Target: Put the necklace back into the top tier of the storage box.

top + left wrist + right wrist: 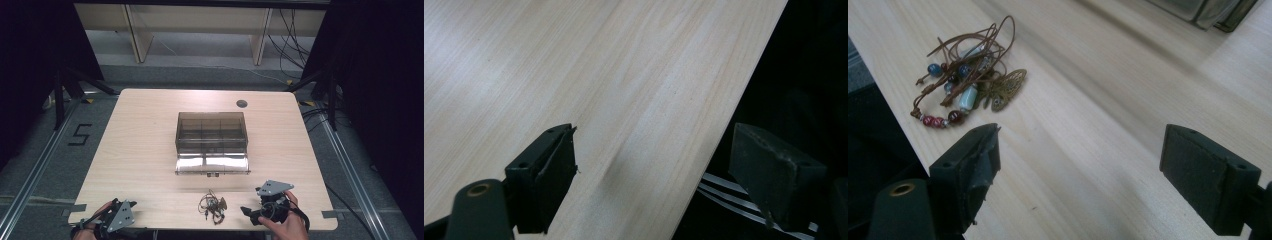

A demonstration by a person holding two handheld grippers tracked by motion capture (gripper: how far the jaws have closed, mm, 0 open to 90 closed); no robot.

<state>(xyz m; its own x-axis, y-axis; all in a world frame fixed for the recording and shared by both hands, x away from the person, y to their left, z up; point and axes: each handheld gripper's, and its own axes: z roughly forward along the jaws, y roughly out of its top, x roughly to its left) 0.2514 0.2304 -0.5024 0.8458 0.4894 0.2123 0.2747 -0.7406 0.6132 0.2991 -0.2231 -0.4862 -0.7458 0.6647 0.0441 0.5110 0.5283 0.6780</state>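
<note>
A tangle of brown cord with blue, red and pale beads and a brass leaf charm, a necklace point(212, 205) point(970, 82), lies near the table's front edge. My right gripper point(248, 212) point(1080, 165) rests just right of it, jaws wide open and empty, pointing left at the necklace. My left gripper point(102, 227) point(659, 175) sits at the front left corner, open and empty, one jaw over the wood and the other past the table edge. A smoky clear compartment box point(212, 132) with its lid point(212, 164) folded down toward me stands mid-table.
The light wooden table point(145, 150) has a round cable grommet point(241, 103) at the back right. Metal floor rails run along both sides, with cables on the floor at the right. A corner of the box point(1218, 12) lies ahead of the right gripper.
</note>
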